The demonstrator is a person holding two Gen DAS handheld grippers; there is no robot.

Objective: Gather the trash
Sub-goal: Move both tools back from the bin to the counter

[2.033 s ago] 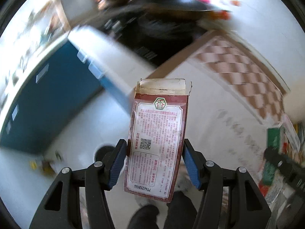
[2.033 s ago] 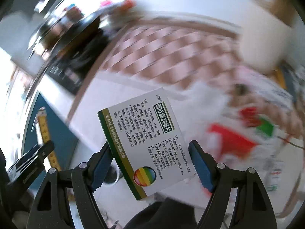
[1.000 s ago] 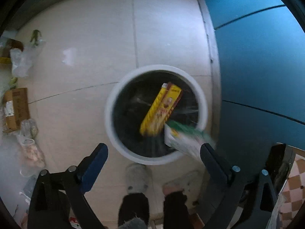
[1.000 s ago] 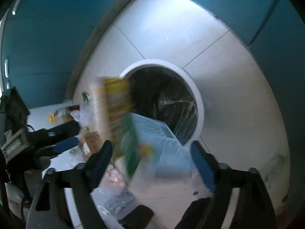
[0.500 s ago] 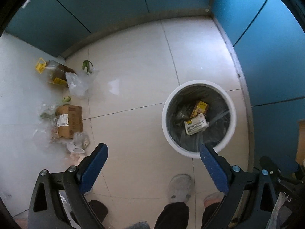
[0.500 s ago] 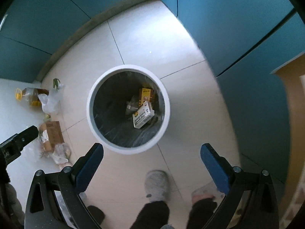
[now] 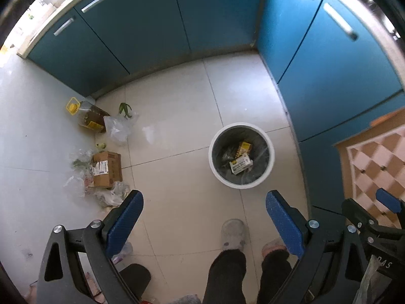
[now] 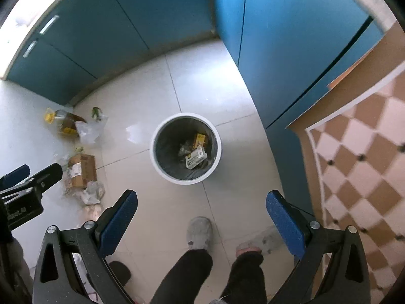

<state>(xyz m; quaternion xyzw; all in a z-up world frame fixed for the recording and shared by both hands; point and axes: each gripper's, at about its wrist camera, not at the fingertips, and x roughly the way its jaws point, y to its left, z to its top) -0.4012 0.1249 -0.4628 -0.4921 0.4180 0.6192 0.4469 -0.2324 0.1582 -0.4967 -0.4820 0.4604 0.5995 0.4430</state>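
Left gripper [image 7: 203,224] and right gripper [image 8: 201,221] both spread wide, empty; round white plastic bin [image 7: 270,162] mid-frame holds yellow carton [image 7: 245,147], white printed box [image 7: 241,163]

both boxes [image 7: 241,161] now lie in the bin [image 7: 268,144]; both grippers' jaws are spread, empty, raised higher.

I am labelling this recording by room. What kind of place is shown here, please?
Most likely a home kitchen. Blue base cabinets with bar handles stand under a countertop in a corner, a cooking oil jug sits on the tiled floor, and a lined white trash bin stands nearby.
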